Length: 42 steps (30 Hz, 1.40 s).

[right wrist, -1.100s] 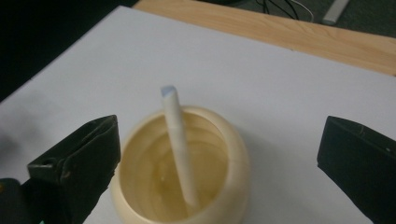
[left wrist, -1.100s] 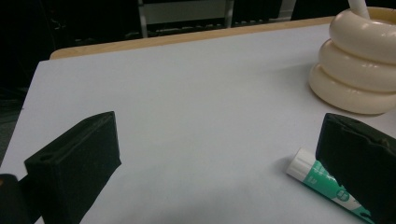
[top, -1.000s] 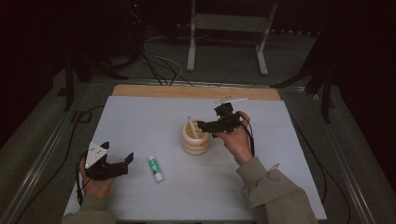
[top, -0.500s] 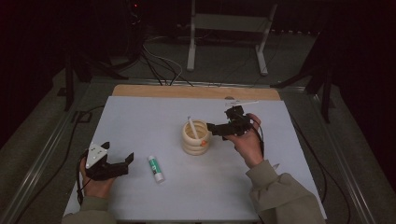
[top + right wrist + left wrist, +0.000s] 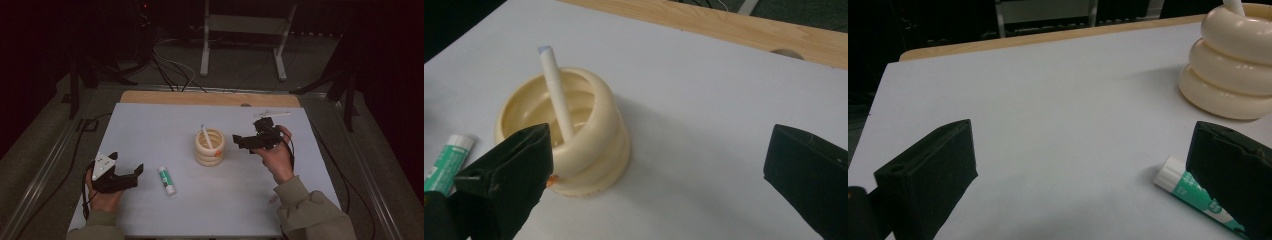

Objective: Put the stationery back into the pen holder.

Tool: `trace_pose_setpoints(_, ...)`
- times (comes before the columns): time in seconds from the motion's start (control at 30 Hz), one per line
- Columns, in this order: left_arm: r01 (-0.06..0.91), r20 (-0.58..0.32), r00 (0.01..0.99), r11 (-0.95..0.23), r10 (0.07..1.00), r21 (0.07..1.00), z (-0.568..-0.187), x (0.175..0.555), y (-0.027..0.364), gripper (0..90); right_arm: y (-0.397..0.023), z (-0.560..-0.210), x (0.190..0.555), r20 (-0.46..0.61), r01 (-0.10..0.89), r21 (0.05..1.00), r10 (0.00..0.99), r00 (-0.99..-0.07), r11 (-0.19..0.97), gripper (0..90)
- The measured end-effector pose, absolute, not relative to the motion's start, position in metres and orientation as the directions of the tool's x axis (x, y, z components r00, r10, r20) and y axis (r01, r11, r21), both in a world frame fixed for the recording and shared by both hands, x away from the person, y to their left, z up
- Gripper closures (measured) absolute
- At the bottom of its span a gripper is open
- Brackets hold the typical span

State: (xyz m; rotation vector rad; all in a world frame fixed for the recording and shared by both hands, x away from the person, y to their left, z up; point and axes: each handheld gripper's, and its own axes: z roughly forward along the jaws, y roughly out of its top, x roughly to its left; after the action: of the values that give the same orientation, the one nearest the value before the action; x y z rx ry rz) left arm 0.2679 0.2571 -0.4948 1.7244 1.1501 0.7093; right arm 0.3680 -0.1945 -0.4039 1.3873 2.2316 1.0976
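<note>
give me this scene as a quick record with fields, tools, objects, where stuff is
surface: white table top with a wooden strip along its far edge
holder: cream ringed pen holder, upright near the table's middle
in holder: white pen, leaning
glue stick: green and white glue stick, lying flat between the left tool and the holder
left tool: left tool, open, low over the table, one jaw beside the glue stick
right tool: right tool, open, empty, just right of the holder
far edge: thin white stick, lying flat

A thin white stick [image 5: 272, 114] lies near the table's far wooden edge [image 5: 200, 97] (cables [image 5: 172, 70] trail beyond).
</note>
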Motion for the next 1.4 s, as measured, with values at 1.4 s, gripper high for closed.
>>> trace_pose_setpoints(1.4,0.405,-0.020,0.398,-0.156,0.917,0.901,-0.497,0.270,0.254,0.4,-0.276,-0.429,0.327,0.119,0.711,0.661,0.902,-0.416,0.241,0.0)
